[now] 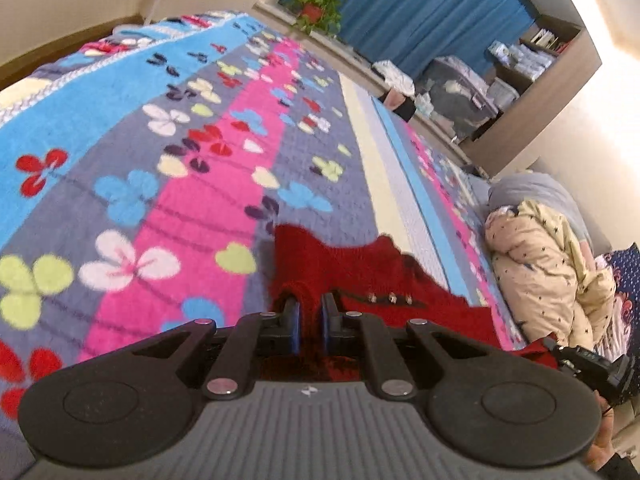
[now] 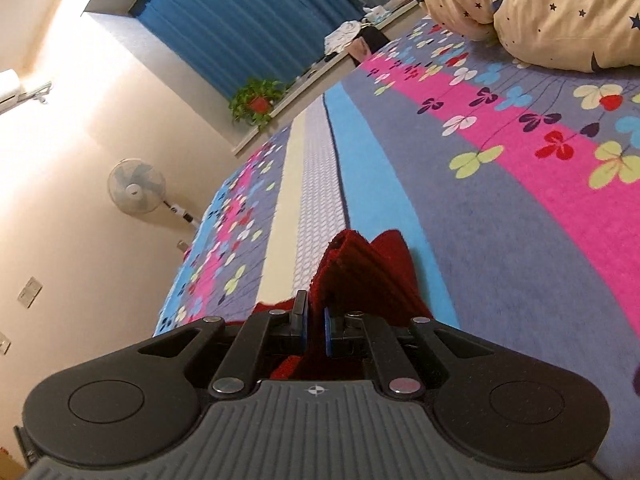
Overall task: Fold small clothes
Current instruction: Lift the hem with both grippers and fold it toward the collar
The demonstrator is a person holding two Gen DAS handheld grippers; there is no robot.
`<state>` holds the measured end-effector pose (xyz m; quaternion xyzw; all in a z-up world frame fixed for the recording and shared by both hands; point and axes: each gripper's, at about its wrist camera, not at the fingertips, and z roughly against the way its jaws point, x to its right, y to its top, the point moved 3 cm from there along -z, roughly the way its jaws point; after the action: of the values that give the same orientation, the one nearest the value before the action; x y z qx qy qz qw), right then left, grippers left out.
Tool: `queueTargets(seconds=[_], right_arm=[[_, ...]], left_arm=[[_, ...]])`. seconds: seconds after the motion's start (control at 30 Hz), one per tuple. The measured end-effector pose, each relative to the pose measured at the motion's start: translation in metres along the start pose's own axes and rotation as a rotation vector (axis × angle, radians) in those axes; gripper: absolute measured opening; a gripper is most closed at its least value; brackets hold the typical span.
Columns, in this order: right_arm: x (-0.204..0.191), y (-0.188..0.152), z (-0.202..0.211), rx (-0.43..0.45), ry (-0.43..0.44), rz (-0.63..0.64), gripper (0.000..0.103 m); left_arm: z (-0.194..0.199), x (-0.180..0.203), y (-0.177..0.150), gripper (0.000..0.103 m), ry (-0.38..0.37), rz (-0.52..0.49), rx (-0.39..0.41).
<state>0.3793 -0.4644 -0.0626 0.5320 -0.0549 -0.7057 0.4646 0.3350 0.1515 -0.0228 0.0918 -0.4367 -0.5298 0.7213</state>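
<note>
A small red knitted garment [image 1: 352, 268] with a row of small studs lies on the flowered bedspread [image 1: 168, 168]. My left gripper [image 1: 310, 308] is shut on a bunched edge of it, cloth between the blue pads. In the right wrist view the same red garment [image 2: 368, 276] rises in folds in front of my right gripper [image 2: 316, 320], which is shut on another edge of it. The right gripper also shows at the lower right of the left wrist view [image 1: 592, 368]. The part of the garment under the grippers is hidden.
A cream star-print quilt [image 1: 544, 272] is heaped at the bed's right side, also in the right wrist view [image 2: 540, 8]. A potted plant [image 1: 316, 10] stands on the sill by blue curtains [image 1: 420, 8]. A standing fan [image 2: 138, 188] is by the wall.
</note>
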Motion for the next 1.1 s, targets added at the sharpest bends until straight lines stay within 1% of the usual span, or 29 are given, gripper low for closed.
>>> queueTargets(seconds=[0.1,0.17,0.23,0.27,0.3,0.33,0.37,0.4,0.43,0.47,0.5,0.57,0.6,0.63,0.67,0.7,0.73,0.77,0.8,0.9,0.93,0.97,1.0,1.03,1.07,1.1], right_arm=[[-0.002,0.006,-0.014,0.032,-0.011,-0.009,0.006],[-0.004,0.012,-0.021,0.072,-0.010,-0.022,0.006],[-0.002,0.016,-0.030,0.109,-0.042,-0.050,0.006],[0.002,0.017,-0.036,0.115,-0.077,-0.072,0.008],[0.007,0.017,-0.042,0.112,-0.124,-0.090,0.011],[0.010,0.017,-0.045,0.118,-0.168,-0.096,0.020],[0.012,0.018,-0.046,0.130,-0.223,-0.082,0.026],[0.011,0.020,-0.043,0.152,-0.244,-0.060,0.027],[0.008,0.022,-0.040,0.172,-0.245,-0.040,0.029],[0.006,0.024,-0.035,0.191,-0.237,-0.019,0.030],[0.004,0.026,-0.030,0.206,-0.233,0.000,0.032],[0.005,0.029,-0.023,0.216,-0.249,0.040,0.047],[0.009,0.028,-0.021,0.207,-0.259,0.047,0.049],[0.014,0.028,-0.021,0.189,-0.264,0.051,0.051],[0.019,0.027,-0.024,0.158,-0.265,0.055,0.051],[0.023,0.024,-0.028,0.118,-0.262,0.065,0.052],[0.025,0.021,-0.032,0.079,-0.260,0.084,0.055],[0.025,0.018,-0.036,0.041,-0.262,0.108,0.059],[0.024,0.012,-0.042,-0.005,-0.268,0.139,0.061],[0.021,-0.005,-0.061,-0.112,-0.312,0.240,0.061],[0.019,-0.010,-0.064,-0.125,-0.326,0.268,0.060],[0.016,-0.013,-0.065,-0.123,-0.337,0.294,0.054],[0.013,-0.014,-0.065,-0.120,-0.334,0.313,0.043],[0.008,-0.014,-0.065,-0.111,-0.322,0.335,0.013],[0.002,-0.013,-0.064,-0.080,-0.335,0.371,0.014],[-0.003,-0.010,-0.061,-0.038,-0.350,0.403,0.014]], left_arm=[[-0.007,0.003,0.008,0.011,-0.011,-0.005,0.041],[-0.012,0.001,0.017,0.011,-0.026,0.023,0.070],[-0.023,-0.008,0.024,0.013,-0.048,0.107,0.075],[-0.029,-0.013,0.027,0.015,-0.064,0.151,0.067],[-0.034,-0.016,0.031,0.015,-0.080,0.183,0.059],[-0.037,-0.020,0.034,0.022,-0.087,0.209,0.060],[-0.035,-0.023,0.037,0.027,-0.075,0.219,0.090],[-0.028,-0.025,0.042,0.038,-0.053,0.220,0.143],[-0.020,-0.028,0.045,0.044,-0.040,0.220,0.187],[-0.016,-0.030,0.048,0.044,-0.038,0.223,0.206],[-0.015,-0.031,0.050,0.044,-0.036,0.217,0.196],[-0.025,-0.028,0.048,0.044,-0.013,0.149,0.096],[-0.030,-0.026,0.044,0.045,-0.010,0.108,0.057],[-0.034,-0.023,0.040,0.050,-0.007,0.067,0.028],[-0.038,-0.020,0.036,0.052,-0.004,0.028,0.005],[-0.042,-0.017,0.031,0.058,0.002,-0.009,-0.014],[-0.046,-0.016,0.026,0.063,0.011,-0.040,-0.029],[-0.052,-0.013,0.022,0.064,0.018,-0.067,-0.047],[-0.058,-0.012,0.015,0.065,0.027,-0.087,-0.065],[-0.075,-0.010,0.000,0.065,0.053,-0.117,-0.093],[-0.080,-0.010,-0.004,0.064,0.057,-0.118,-0.098],[-0.083,-0.010,-0.007,0.061,0.065,-0.119,-0.097],[-0.087,-0.010,-0.010,0.046,0.069,-0.121,-0.096],[-0.088,-0.008,-0.011,0.019,0.067,-0.130,-0.088],[-0.085,-0.005,-0.009,0.014,0.083,-0.151,-0.052],[-0.077,0.002,-0.004,0.013,0.112,-0.190,0.017]])
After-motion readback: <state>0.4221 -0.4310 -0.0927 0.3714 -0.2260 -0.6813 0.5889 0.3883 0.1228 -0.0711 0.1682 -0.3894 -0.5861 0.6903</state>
